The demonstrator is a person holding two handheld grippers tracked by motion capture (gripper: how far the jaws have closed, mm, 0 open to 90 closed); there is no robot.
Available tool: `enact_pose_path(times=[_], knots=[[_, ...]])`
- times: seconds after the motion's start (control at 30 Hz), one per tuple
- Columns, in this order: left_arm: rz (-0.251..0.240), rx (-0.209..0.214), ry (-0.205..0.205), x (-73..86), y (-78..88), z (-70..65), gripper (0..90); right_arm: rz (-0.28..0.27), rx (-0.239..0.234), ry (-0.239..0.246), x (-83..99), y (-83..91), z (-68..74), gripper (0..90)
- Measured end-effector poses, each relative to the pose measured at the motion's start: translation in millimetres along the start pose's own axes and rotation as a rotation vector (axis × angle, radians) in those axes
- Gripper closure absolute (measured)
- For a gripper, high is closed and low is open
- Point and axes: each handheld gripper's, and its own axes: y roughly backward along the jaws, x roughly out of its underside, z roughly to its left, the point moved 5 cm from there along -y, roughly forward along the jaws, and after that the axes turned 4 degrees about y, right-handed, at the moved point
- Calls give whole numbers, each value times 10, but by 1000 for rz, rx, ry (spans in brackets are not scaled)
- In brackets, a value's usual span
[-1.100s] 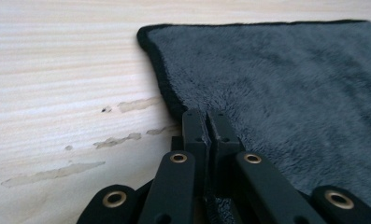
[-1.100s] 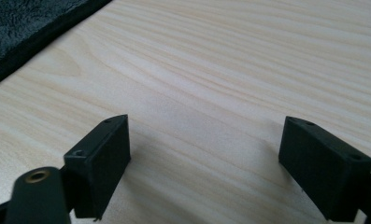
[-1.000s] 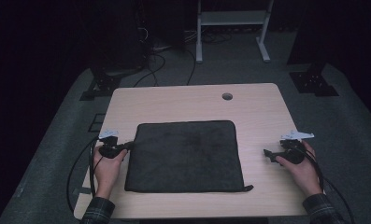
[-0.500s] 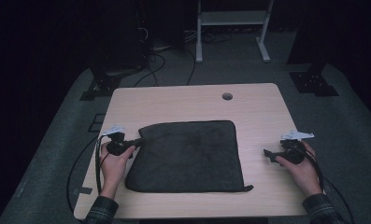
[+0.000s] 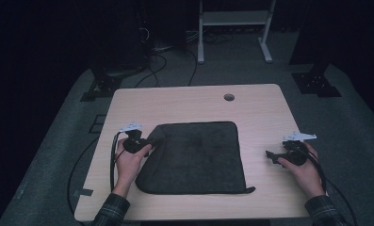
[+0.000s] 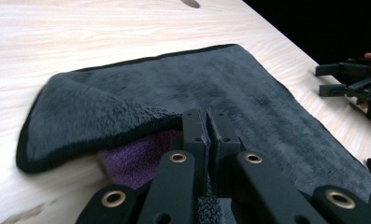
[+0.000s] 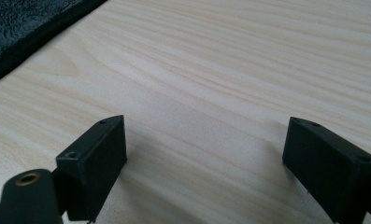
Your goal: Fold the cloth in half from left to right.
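A towel [image 5: 194, 157] lies on the table [image 5: 260, 117] — left gripper [image 5: 149, 141] at its far-left corner, right gripper [image 5: 271, 155] apart to its right, a hole [image 5: 229, 97] behind.

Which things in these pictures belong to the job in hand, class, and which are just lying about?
In the job:
- dark towel, one corner lifted, purple underside showing
- left gripper, shut on that corner
- right gripper, open over bare wood, apart from the towel

Just there:
- wooden table with its cable hole
- white stand on the floor behind
- cables on the floor
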Motion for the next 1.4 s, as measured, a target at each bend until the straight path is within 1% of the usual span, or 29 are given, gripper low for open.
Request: enact_pose_path(times=[0.07,0.1,0.13,0.17,0.2,0.4,0.43,0.47,0.57,0.6,0.63,0.67,0.73,0.77,0.9,0.97,1.0,1.03,1.07,1.1,1.13,1.17,1.2,1.23,1.27,1.3,1.4], knots=[[6,12,-5,-13,-61,-45,873,0,0,0,0,0,0,127],[11,24,-10,-25,-128,-92,873,0,0,0,0,0,0,127],[11,24,-10,-25,-128,-92,873,0,0,0,0,0,0,127],[23,33,-16,-32,-197,-138,873,0,0,0,0,0,0,127],[23,33,-16,-32,-197,-138,873,0,0,0,0,0,0,127],[47,64,-39,-58,-376,-273,873,0,0,0,0,0,0,127],[52,74,-47,-68,-426,-309,873,0,0,0,0,0,0,127],[52,74,-47,-68,-426,-309,873,0,0,0,0,0,0,127],[59,92,-50,-71,-522,-371,873,0,0,0,0,0,0,127],[59,92,-50,-71,-522,-371,873,0,0,0,0,0,0,127],[73,97,-58,-57,-570,-397,873,0,0,0,0,0,0,127],[73,97,-58,-57,-570,-397,873,0,0,0,0,0,0,127],[84,105,-67,-54,-616,-427,873,0,0,0,0,0,0,127],[85,116,-69,-64,-658,-466,873,0,0,0,0,0,0,127],[93,128,-82,-81,-720,-517,873,0,0,-1,0,0,0,127],[97,141,-82,-91,-790,-566,874,0,0,-1,0,0,1,127],[97,141,-82,-91,-790,-566,874,0,0,-1,0,0,1,127],[97,153,-75,-96,-844,-601,873,0,0,-1,0,0,1,127],[97,153,-75,-96,-844,-601,874,0,0,-1,0,0,0,127],[102,160,-77,-96,-901,-633,873,0,0,-1,0,0,0,127],[102,160,-77,-96,-901,-633,874,0,0,-1,0,0,0,127],[108,169,-79,-96,-954,-669,874,0,0,0,0,0,0,127],[108,169,-79,-96,-954,-669,874,0,0,0,0,0,0,127],[112,176,-84,-102,-1001,-699,874,0,0,-1,0,0,1,127],[112,176,-84,-102,-1001,-699,874,0,0,-1,0,0,1,127],[110,184,-80,-110,-1046,-733,874,0,0,-1,0,0,1,127],[113,192,-82,-118,-1088,-764,874,0,0,0,0,0,0,127]])
